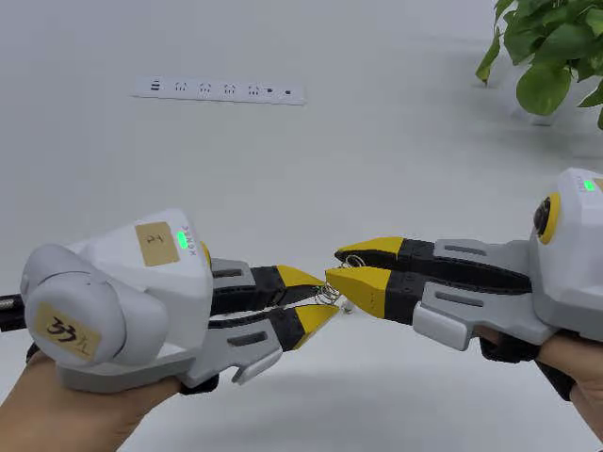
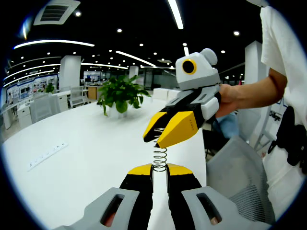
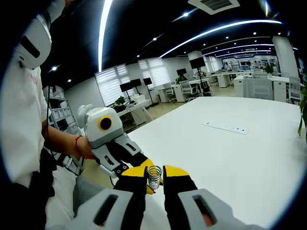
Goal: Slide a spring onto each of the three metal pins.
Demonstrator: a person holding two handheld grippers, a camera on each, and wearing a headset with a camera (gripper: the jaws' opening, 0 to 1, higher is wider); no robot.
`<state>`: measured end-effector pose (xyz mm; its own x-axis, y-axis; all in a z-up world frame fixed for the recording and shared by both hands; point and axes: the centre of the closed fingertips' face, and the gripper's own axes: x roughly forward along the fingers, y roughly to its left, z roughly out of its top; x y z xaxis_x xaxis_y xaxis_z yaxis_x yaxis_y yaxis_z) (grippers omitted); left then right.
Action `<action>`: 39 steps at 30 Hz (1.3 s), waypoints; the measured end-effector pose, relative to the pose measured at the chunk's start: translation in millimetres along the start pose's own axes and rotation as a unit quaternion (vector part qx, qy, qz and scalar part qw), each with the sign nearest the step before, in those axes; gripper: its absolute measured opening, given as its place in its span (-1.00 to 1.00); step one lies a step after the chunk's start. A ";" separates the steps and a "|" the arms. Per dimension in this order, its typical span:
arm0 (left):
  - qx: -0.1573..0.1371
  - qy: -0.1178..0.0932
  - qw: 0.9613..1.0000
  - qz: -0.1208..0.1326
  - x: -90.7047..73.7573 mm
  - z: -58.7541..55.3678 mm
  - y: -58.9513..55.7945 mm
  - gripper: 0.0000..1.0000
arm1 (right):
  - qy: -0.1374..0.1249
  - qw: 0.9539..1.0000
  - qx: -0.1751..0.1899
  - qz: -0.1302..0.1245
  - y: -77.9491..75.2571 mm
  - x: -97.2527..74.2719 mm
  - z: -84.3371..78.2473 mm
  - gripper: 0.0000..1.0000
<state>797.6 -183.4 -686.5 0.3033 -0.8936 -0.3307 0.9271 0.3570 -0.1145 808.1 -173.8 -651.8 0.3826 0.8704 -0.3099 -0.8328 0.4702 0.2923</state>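
Table [image 1: 377,141] comes first, wide and white, with a leafy green plant [image 1: 551,47] on its far corner and a white power strip [image 1: 221,90] lying flat, well apart from the work. Near the person, the two tools meet nose to nose up in the air. The left gripper [image 2: 160,168] has its yellow tips almost together, pinching one end of a little spring [image 2: 159,154]. The right gripper [image 1: 335,266] has its tips just a bit apart and seems to nip the other end. So the spring hangs between them, off the table. It is not on a pin yet, so I think this spring's job is left to do. How many of the three are done, I cannot tell.
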 end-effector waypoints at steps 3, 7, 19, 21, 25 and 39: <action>-0.001 0.000 1.000 0.000 -0.2 -0.4 0.2 -0.81 | 0.001 1.000 0.002 0.002 0.5 0.1 -0.1 -0.69; -0.002 -0.001 1.000 0.001 -1.0 -1.0 0.2 -0.81 | 0.020 1.000 -0.005 0.013 2.6 -0.2 -4.4 -0.61; 0.002 -0.012 1.000 -0.004 0.7 2.2 -4.5 -0.81 | 0.189 0.963 -0.156 0.113 8.6 -11.8 -5.9 -0.48; 0.004 -0.015 1.000 -0.005 1.2 3.0 -5.4 -0.81 | 0.219 0.948 -0.193 0.127 11.8 -9.3 -4.5 -0.48; 0.007 -0.018 1.000 -0.007 1.1 3.4 -7.1 -0.81 | 0.271 0.917 -0.245 0.161 18.2 -4.9 -5.6 -0.49; 0.005 -0.027 1.000 -0.006 -1.1 5.2 -11.4 -0.81 | 0.369 0.848 -0.308 0.225 19.5 -0.1 -27.3 -0.62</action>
<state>787.9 -187.9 -680.0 0.3028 -0.9116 -0.2780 0.9329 0.3432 -0.1093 780.9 -168.6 -670.7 -0.1944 0.5061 -0.8403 -0.9657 -0.2489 0.0735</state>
